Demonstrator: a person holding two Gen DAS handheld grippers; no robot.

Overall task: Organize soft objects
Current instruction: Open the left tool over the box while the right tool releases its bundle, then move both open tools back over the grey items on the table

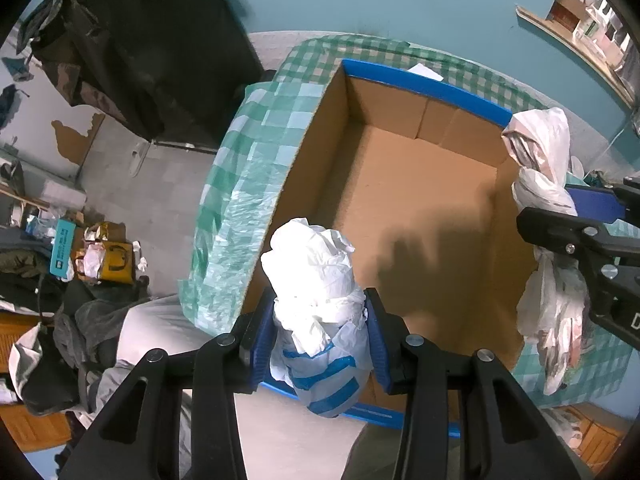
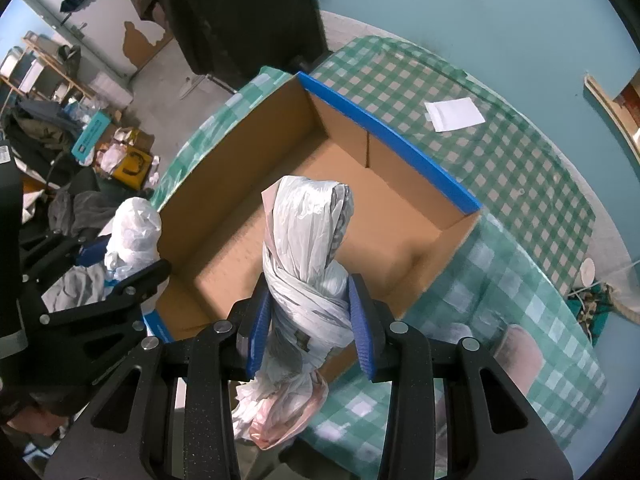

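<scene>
1. On the left in the left wrist view, clothes and a yellow bag are lying in a clutter on the grey floor, beside the round table.
2. A green-and-white checked plastic tablecloth is covering that table, and it is hanging over the rim nearest the floor.
3. The left gripper is pointing steeply down, its blue-padded fingers pressing on both sides of a crumpled white plastic bag with blue stripes, so it is gripping that bundle.
4. This bundle is sitting over the near left corner of the open brown cardboard box with blue-taped edges, which is standing on the tablecloth; the bundle's shadow is falling on the box floor.
5. In the right wrist view, the right gripper is clamping its blue pads on a twisted, knotted bundle of pale grey and pinkish plastic bags.
6. That bundle is standing up above the near wall of the box, with its loose pink end hanging below the fingers, over the tablecloth.
7. Further right, a white sheet of paper is lying flat on the tablecloth beyond the box's far blue edge.
8. A teal wall is rising behind the table.
</scene>
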